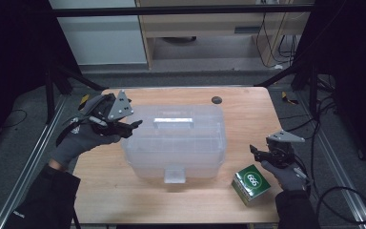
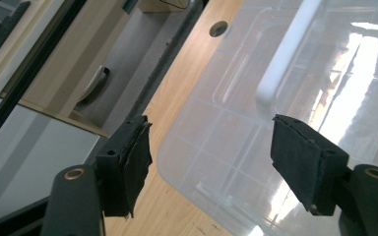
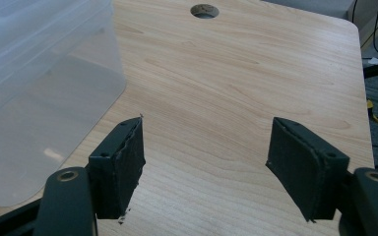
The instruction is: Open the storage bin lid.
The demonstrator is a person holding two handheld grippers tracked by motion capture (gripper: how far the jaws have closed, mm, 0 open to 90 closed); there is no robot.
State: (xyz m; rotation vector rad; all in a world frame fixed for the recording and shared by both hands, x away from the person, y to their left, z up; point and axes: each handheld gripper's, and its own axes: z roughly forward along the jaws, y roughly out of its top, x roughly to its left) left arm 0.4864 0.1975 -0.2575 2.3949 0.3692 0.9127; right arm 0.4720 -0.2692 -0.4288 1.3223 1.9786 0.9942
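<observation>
1. Two pairs of jaws stand spread with nothing between them: the left gripper (image 1: 132,125) hangs over the left end of the lid, the right gripper (image 1: 256,151) hovers above bare wood right of the box.
2. The clear storage box (image 1: 176,143) sits mid-table, its lid on, the white handle (image 1: 172,120) lying flat on top and the front latch (image 1: 174,174) down, as far as the high view shows.
3. A green carton (image 1: 251,183) stands on the table (image 1: 248,105) near its front right corner, just beside the person's right hand and apart from the box.
4. Judged from this, the work has hardly begun: the box looks closed, the carton is outside it, and neither is gripped. Opening the lid and moving the carton both seem left to do.
</observation>
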